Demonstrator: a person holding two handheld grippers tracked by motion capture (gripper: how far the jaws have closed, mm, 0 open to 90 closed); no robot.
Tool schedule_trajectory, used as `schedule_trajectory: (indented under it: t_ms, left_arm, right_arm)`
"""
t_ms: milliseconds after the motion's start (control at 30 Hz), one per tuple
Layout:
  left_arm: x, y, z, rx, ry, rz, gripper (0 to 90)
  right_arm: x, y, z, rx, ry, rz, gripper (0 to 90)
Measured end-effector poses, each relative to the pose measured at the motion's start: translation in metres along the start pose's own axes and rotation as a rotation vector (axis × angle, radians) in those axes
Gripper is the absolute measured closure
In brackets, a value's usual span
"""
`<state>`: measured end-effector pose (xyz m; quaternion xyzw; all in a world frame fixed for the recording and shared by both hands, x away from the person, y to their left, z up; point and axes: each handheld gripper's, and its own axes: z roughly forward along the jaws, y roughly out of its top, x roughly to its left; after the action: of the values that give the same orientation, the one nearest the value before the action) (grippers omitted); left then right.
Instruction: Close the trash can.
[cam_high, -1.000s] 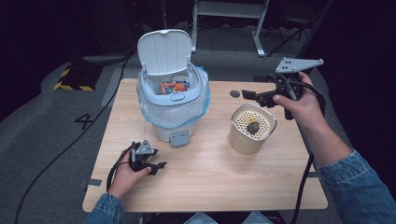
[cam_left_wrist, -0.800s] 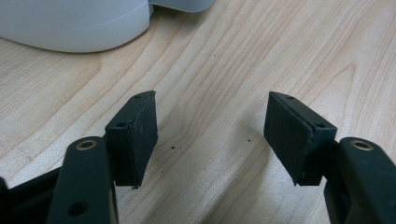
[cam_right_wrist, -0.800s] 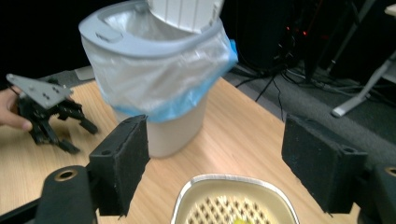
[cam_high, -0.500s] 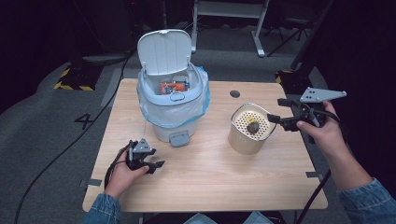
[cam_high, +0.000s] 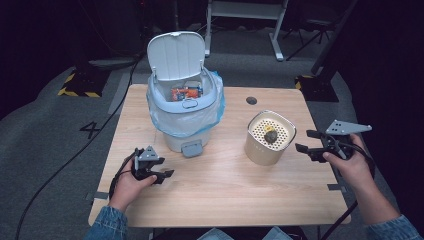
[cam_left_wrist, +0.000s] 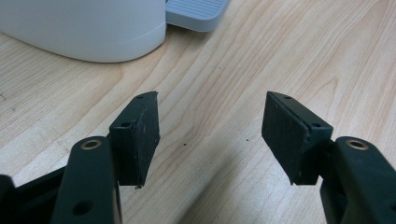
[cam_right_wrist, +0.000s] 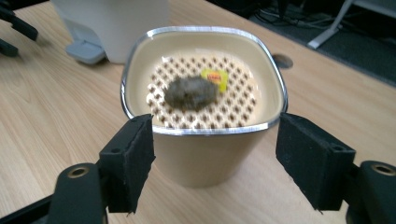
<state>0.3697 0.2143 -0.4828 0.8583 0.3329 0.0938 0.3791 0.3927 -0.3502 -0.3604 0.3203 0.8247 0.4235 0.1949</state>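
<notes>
A beige tub (cam_high: 260, 150) with a perforated insert stands right of centre on the wooden table (cam_high: 225, 200). A dark wet lump (cam_high: 270, 136) and a yellow tag (cam_right_wrist: 215, 78) lie on the insert. My right gripper (cam_high: 304, 140) hovers just right of the tub and points at it. Its jaws have just been closing but stand open, with nothing between the pads; in the right gripper view (cam_right_wrist: 215, 154) the tub wall (cam_right_wrist: 205, 161) is just ahead. My left gripper (cam_high: 165, 176) rests open on the table near the bin's pedal (cam_high: 192, 148), its pads (cam_left_wrist: 140, 135) empty.
A white pedal bin (cam_high: 182, 110) with a blue liner stands at the back left, lid up, packaging inside. Its base (cam_left_wrist: 84, 28) is close ahead of the left jaws. A dark grommet (cam_high: 251, 100) sits in the tabletop behind the tub. Cables trail off the table's edges.
The right hand has come down and toward the near right, from above and behind the tub to level with its right side. Its jaws have narrowed. The left hand has stayed put.
</notes>
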Motion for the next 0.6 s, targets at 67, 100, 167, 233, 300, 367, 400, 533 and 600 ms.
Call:
schedule_trajectory:
  t_ms: [67,100,167,233,300,367,400,533,600]
  left_arm:
    - [0.001,-0.001,0.001,0.009,0.004,-0.008,37.3]
    - [0.001,-0.001,0.001,0.010,0.001,-0.010,37.3]
    - [0.001,-0.001,0.001,0.013,0.002,-0.010,37.3]
    - [0.001,-0.001,0.000,0.011,0.002,-0.011,37.3]
    - [0.001,-0.001,0.000,0.013,0.003,-0.018,37.5]
    - [0.002,-0.002,-0.001,0.016,0.009,-0.019,37.6]
    - [0.002,-0.002,-0.002,0.017,0.010,-0.022,37.7]
    - [0.002,-0.003,-0.004,0.022,0.010,-0.029,37.7]
    - [0.002,-0.003,-0.005,0.021,0.009,-0.031,37.7]
  right_arm:
    - [-0.001,-0.017,0.003,0.017,-0.011,0.026,28.1]
    - [-0.001,-0.023,0.005,0.026,-0.014,0.029,28.1]
    - [-0.001,-0.028,0.006,0.036,-0.018,0.035,28.1]
    - [-0.002,-0.046,0.013,0.077,-0.012,0.056,26.5]
    - [-0.002,-0.052,0.016,0.093,-0.013,0.059,26.3]
    - [-0.002,-0.064,0.022,0.119,-0.025,0.072,25.9]
    - [-0.002,-0.070,0.025,0.130,-0.024,0.081,25.5]
    - [-0.003,-0.089,0.035,0.150,-0.025,0.099,23.8]
    - [-0.003,-0.096,0.038,0.157,-0.023,0.106,23.2]
